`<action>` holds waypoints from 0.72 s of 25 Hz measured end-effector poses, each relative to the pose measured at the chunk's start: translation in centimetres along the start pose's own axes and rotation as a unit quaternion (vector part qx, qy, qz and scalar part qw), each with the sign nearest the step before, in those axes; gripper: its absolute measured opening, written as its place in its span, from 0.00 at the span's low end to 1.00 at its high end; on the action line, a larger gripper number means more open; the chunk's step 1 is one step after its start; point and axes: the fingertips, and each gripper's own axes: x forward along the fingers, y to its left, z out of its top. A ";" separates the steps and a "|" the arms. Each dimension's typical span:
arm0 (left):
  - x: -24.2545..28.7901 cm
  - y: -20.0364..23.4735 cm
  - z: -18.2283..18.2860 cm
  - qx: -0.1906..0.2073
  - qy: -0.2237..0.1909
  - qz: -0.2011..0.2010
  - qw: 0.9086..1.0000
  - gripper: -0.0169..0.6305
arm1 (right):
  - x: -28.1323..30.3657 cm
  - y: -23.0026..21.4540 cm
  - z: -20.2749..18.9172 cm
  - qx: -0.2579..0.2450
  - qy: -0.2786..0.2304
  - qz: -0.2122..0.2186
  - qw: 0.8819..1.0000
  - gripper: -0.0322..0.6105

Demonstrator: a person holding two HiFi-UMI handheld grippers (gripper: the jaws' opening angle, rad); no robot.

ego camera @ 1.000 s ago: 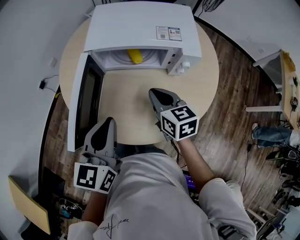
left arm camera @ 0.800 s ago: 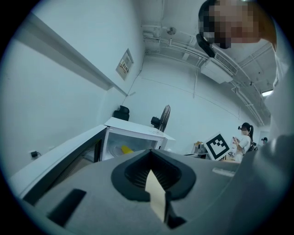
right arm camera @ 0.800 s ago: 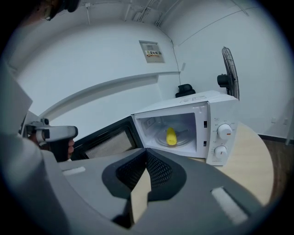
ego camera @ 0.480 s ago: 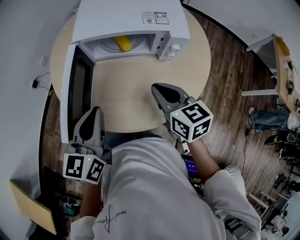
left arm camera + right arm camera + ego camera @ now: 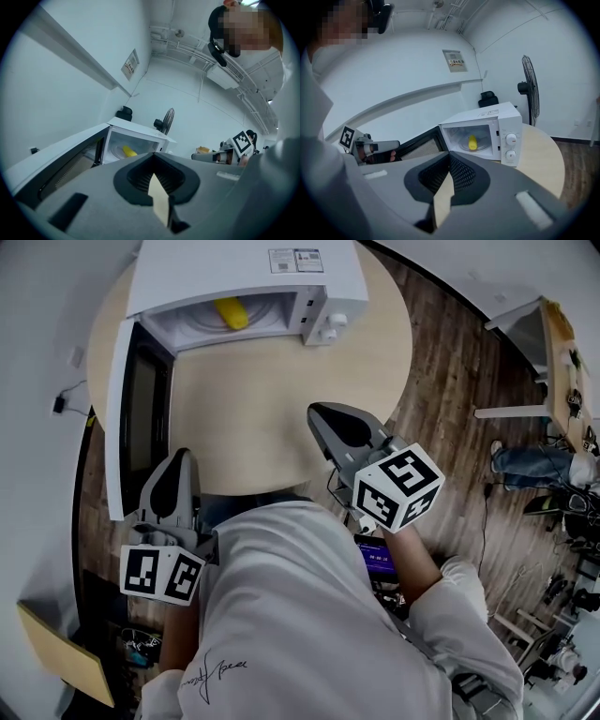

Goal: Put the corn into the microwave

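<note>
The yellow corn [image 5: 231, 312] lies inside the white microwave [image 5: 244, 273] at the far side of the round beige table [image 5: 281, 399]. It also shows in the left gripper view as corn [image 5: 129, 151] and in the right gripper view as corn [image 5: 472, 142] on the turntable. The microwave door [image 5: 131, 418] hangs wide open to the left. My right gripper [image 5: 319, 411] is shut and empty over the table's near edge, well short of the microwave. My left gripper [image 5: 181, 457] is shut and empty, close to the free end of the door.
A standing fan [image 5: 529, 89] is behind the microwave by the white wall. On the wood floor to the right are a desk [image 5: 553, 343] and another person's legs [image 5: 525, 465]. A tan board [image 5: 56, 652] sits at the lower left.
My right gripper has drawn back from the microwave toward my body and risen. The left gripper has barely moved. The corn stays in the microwave, and the door stays open.
</note>
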 end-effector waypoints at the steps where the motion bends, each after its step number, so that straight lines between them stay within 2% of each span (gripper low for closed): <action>1: 0.0 0.0 0.0 0.001 0.000 0.001 1.000 0.02 | -0.3 0.1 0.1 -0.001 -0.002 0.001 1.000 0.07; 8: -0.3 0.4 -0.4 -0.001 0.016 0.011 1.000 0.02 | -1.3 0.9 1.1 -0.011 -0.014 0.009 1.000 0.07; 18: 0.0 1.2 -0.1 0.005 0.019 0.012 1.000 0.02 | -0.8 1.7 0.8 -0.014 -0.002 0.014 1.000 0.07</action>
